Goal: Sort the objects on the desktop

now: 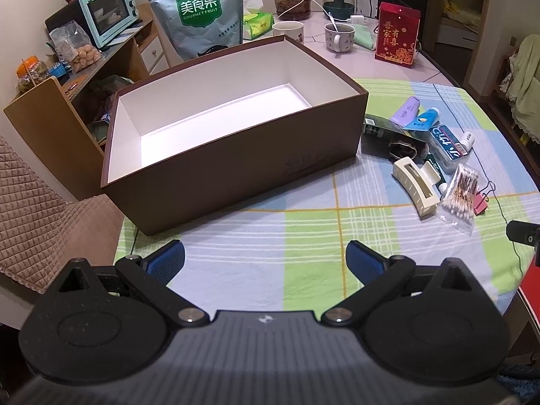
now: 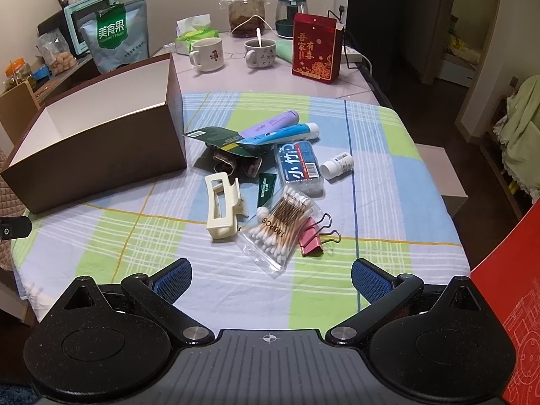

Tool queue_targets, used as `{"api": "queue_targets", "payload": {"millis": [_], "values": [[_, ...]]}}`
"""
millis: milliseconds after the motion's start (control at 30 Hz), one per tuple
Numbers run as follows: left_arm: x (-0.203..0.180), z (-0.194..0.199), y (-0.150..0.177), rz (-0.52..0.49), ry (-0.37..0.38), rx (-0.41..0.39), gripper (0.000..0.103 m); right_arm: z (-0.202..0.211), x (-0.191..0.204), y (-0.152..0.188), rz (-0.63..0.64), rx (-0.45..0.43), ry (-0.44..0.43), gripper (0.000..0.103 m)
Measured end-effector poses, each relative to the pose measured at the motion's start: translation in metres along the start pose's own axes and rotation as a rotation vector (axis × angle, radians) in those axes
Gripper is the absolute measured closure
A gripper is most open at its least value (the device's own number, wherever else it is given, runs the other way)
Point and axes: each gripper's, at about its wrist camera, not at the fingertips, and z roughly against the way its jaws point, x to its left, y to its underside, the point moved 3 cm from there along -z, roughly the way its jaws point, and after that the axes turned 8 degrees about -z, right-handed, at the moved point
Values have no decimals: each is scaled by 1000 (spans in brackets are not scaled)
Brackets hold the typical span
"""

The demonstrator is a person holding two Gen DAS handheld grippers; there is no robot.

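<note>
Checked tablecloth [image 2: 236,290] lies under both tongs, left [image 1: 265,259] and right [image 2: 271,276], level, apparently hovering, spread apart and empty.

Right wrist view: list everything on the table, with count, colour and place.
box: 1, brown, white inside, left
tubes: 2, purple and blue, pile's far side
green packet: 1, beside box
floss box: 1, blue, mid-pile
bottle: 1, white, pile's right
hair claw: 1, cream, near
swabs: 1 bag, near
clip: 1, pink, under swabs
mugs: 2, white, far
red box: 1, far
left gripper: open
right gripper: open
</note>
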Motion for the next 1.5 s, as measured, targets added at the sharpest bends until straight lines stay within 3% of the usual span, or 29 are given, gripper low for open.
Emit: {"api": "queue_targets", "payload": {"millis": [367, 600, 933, 1500], "values": [[-5, -9, -5, -19, 27, 4, 2, -7, -6, -1, -36, 12, -22, 0], [-20, -23, -10, -49, 99, 19, 2, -16, -25, 1, -115, 33, -42, 0], [-55, -47, -20, -110, 222, 48, 2, -21, -51, 4, -166, 52, 3, 0], [-121, -74, -49, -156, 366, 27, 7, -28, -101, -9, -195, 87, 21, 0]]}}
